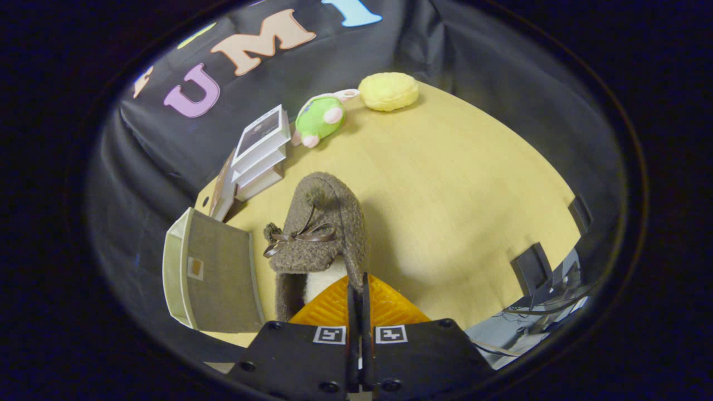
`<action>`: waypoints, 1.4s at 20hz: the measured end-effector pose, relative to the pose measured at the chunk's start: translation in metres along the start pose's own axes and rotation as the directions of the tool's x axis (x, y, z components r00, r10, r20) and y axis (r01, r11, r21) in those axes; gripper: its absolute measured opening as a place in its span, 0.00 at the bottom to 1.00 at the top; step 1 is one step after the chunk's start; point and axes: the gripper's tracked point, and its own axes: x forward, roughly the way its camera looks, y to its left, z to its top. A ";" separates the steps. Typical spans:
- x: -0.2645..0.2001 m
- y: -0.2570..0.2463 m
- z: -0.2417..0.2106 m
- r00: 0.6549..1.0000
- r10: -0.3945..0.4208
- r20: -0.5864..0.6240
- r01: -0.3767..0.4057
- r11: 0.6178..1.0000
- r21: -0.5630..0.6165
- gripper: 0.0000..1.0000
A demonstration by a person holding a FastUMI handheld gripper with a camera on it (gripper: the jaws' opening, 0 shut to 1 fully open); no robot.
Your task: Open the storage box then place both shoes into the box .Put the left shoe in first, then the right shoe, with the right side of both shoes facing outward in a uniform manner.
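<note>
A brown fuzzy shoe (320, 234) with a thin bow and a white lining hangs just ahead of my fingers, toe pointing away from me. My gripper (357, 289) is shut on the rim of the shoe's opening, with the fingers almost together. The shoe looks lifted above the wooden table (445, 195) and casts a shadow to its right. The storage box (214, 270), grey fabric with a pale side and a small tag, stands close beside the shoe on its left. I cannot tell from here whether the box is open.
Beyond the box is a stack of white books (260, 151). A green plush toy (320, 117) and a yellow plush (388, 91) lie at the table's far edge. Black clamps (535, 268) sit on the right edge of the table.
</note>
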 end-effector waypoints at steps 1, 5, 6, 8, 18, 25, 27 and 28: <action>-0.003 0.009 0.001 1.000 0.005 0.003 -0.005 1.000 -0.002 0.06; -0.014 0.044 0.006 1.000 0.026 0.014 -0.026 1.000 -0.015 0.06; -0.017 0.053 0.006 0.999 0.028 0.017 -0.028 0.999 -0.019 0.05; -0.023 0.074 0.007 0.999 0.043 0.023 -0.042 0.999 -0.025 0.06; -0.061 0.194 0.010 0.979 0.201 0.039 -0.198 0.978 -0.062 0.05; -0.058 0.248 -0.009 0.968 0.252 0.014 -0.250 0.963 -0.100 0.05; -0.054 0.261 -0.017 0.964 0.266 -0.006 -0.265 0.958 -0.108 0.05; -0.052 0.266 -0.022 0.963 0.269 -0.017 -0.269 0.957 -0.111 0.05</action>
